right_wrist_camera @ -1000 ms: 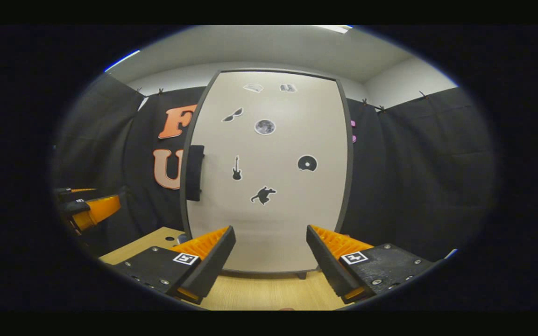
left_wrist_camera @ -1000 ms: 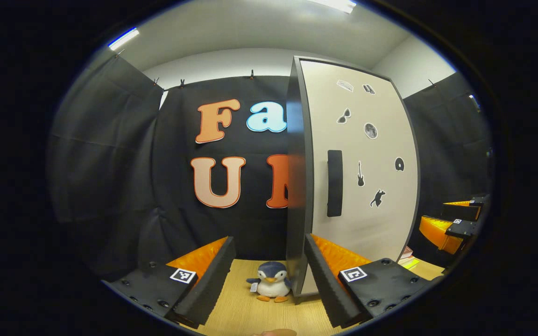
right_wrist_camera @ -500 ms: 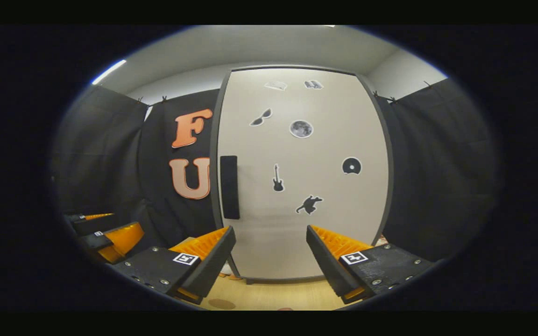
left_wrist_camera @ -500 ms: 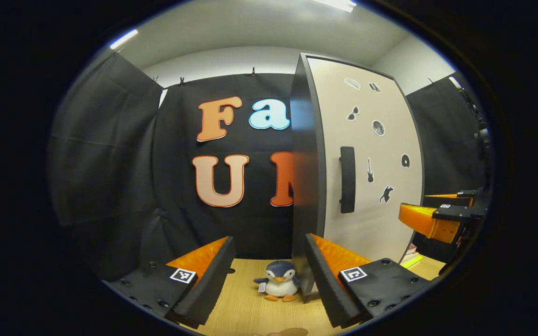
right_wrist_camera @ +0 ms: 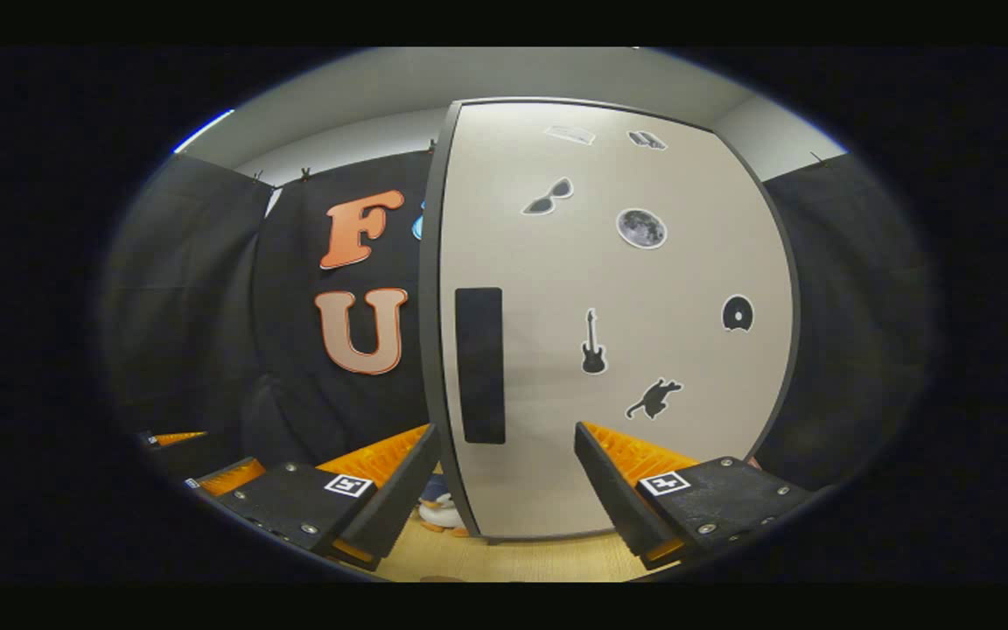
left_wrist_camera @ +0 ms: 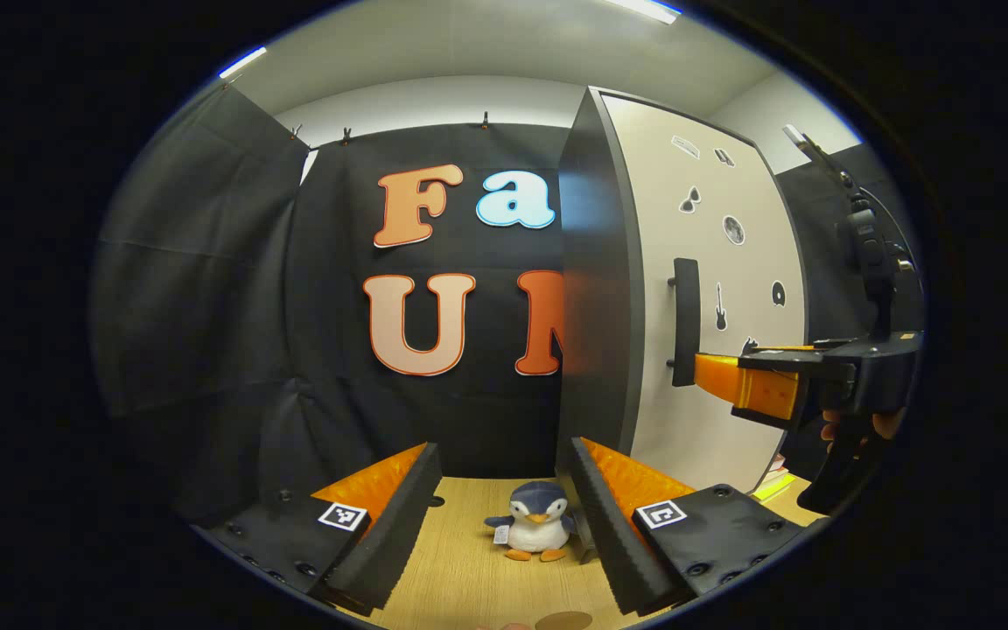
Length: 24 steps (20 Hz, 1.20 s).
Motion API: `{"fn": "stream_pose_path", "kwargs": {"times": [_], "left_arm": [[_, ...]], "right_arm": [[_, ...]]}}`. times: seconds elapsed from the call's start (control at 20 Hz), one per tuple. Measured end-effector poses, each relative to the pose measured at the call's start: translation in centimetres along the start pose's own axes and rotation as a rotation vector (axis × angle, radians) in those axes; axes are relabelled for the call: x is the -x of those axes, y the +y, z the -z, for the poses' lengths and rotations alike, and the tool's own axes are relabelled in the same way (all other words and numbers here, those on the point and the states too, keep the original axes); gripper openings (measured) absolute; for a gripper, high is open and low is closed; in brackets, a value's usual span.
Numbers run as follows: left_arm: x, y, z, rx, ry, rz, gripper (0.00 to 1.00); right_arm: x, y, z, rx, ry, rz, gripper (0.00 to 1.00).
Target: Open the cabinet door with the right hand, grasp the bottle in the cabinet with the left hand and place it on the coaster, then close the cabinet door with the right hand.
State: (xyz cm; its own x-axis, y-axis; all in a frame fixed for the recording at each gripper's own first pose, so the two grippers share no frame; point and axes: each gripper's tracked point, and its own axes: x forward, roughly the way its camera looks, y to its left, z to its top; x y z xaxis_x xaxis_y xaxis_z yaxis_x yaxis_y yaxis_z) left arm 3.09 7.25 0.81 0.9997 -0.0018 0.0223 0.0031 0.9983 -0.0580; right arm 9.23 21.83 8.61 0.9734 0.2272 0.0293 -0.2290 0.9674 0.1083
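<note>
Right gripper view: the right gripper is wide open and holds nothing. It has come much closer to the cabinet door than it was a second ago, and the door now looks far bigger. The dark door handle stands just above the space between the two fingers, a bit to the left. The fingers do not touch it yet. The door looks shut, so the bottle must be inside the cabinet, where it cannot be seen.

In the left gripper view, the right gripper has moved in from the side and its tip now sits just beside the door handle. A hand holds it from below.

The left gripper is open too, with nothing in it. It hangs over the wooden counter. A small toy penguin sits on the counter between its fingers, near the corner of the cabinet. A round brown thing peeks in at the bottom edge; it may be the coaster, but too little shows to be sure.

So the first step is almost ready. I think the right gripper next needs to close on the handle and pull. The left gripper waits.
</note>
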Motion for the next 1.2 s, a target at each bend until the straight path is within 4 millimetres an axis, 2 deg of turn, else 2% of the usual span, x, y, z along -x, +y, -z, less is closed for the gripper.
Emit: {"fn": "stream_pose_path", "kwargs": {"times": [0.4, 0.6, 0.65, 0.7, 0.8, 0.85, 0.9, 0.95, 1.0, 1.05, 1.1, 1.15, 1.2], "left_arm": [[-0.2, 0.2, -0.4, -0.042, -0.030, 0.019, 0.98], [0.0, 0.8, 0.0, -0.027, -0.024, 0.016, 0.96], [0.0, 1.0, -0.1, -0.019, -0.027, 0.019, 0.96], [0.0, 1.2, 0.0, -0.008, -0.026, 0.022, 0.96], [-0.1, 1.5, -0.1, 0.009, -0.028, 0.022, 0.96], [0.0, 1.9, 0.0, 0.007, -0.030, 0.012, 0.96], [0.0, 2.3, 0.0, -0.002, -0.030, 0.004, 0.96], [0.0, 2.6, 0.0, -0.014, -0.028, -0.002, 0.99], [0.1, 2.6, 0.0, -0.022, -0.029, -0.001, 0.94], [0.0, 2.7, -0.1, -0.029, -0.029, -0.002, 0.96], [0.0, 2.6, 0.1, -0.031, -0.026, 0.004, 0.96], [0.0, 2.4, 0.2, -0.025, -0.021, 0.011, 0.96], [0.0, 2.2, 0.4, -0.014, -0.015, 0.023, 0.94]], "right_arm": [[-3.5, 1.7, -1.4, 0.006, -0.007, -0.004, 0.97], [-4.9, 1.9, -1.9, 0.029, -0.016, 0.018, 0.93], [-5.1, 1.7, -1.9, 0.034, -0.018, 0.027, 0.89], [-5.5, 1.4, -2.0, 0.037, -0.019, 0.036, 0.95], [-6.4, 0.8, -1.7, 0.034, -0.011, 0.055, 0.83], [-6.7, 0.8, -1.3, 0.027, 0.003, 0.052, 0.80], [-6.3, 1.0, -1.6, 0.007, -0.007, 0.046, 0.72], [-6.6, 1.0, -1.5, 0.001, -0.016, 0.046, 0.69], [-6.6, 1.1, -1.7, 0.005, -0.025, 0.046, 0.63], [-6.7, 1.2, -1.7, 0.007, -0.031, 0.048, 0.57], [-6.6, 1.2, -1.7, 0.006, -0.034, 0.057, 0.44], [-6.5, 1.2, -1.7, 0.008, -0.035, 0.062, 0.37], [-6.5, 1.3, -1.7, 0.010, -0.038, 0.067, 0.39]]}}
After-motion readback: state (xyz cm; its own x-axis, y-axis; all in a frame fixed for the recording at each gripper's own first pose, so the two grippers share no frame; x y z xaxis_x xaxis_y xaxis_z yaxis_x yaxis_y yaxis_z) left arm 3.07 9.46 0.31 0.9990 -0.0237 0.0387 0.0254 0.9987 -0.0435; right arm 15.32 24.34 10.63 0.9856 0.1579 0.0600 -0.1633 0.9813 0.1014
